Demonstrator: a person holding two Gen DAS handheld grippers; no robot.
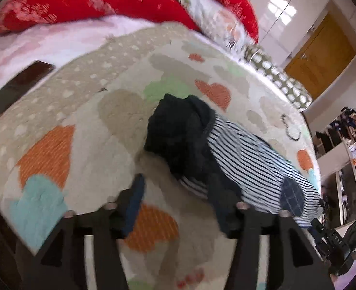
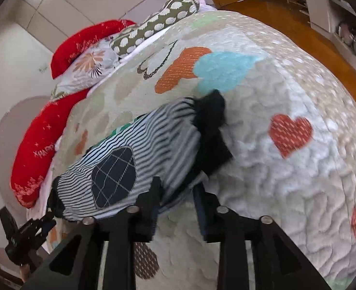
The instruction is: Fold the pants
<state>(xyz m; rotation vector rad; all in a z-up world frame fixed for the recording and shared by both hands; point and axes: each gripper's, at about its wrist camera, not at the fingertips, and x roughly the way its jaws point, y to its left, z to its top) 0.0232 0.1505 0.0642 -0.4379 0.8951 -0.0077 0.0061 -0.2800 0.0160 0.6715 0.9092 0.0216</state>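
With the striped pants (image 2: 134, 154) bunched on the quilt (image 2: 286, 174), both the left gripper (image 1: 180, 207) and right gripper (image 2: 176, 193) stood open and empty, seemingly between grasps.

Bed: I see a quilted bedspread (image 1: 86, 130) with orange hearts and teal clouds filling most of both views.
Pillows: red pillows (image 1: 86, 0) along the top of the left view; a green polka-dot bolster (image 2: 158, 24) at upper centre of the right view.
Walls: glossy pale wardrobe panels (image 1: 279, 7) at upper right, reflecting a window.
Door: a wooden door (image 1: 320, 55) at right.
Shelves: cluttered shelving (image 1: 346, 140) at the right edge.
Floor: orange wood floor (image 2: 286, 19) at upper right.
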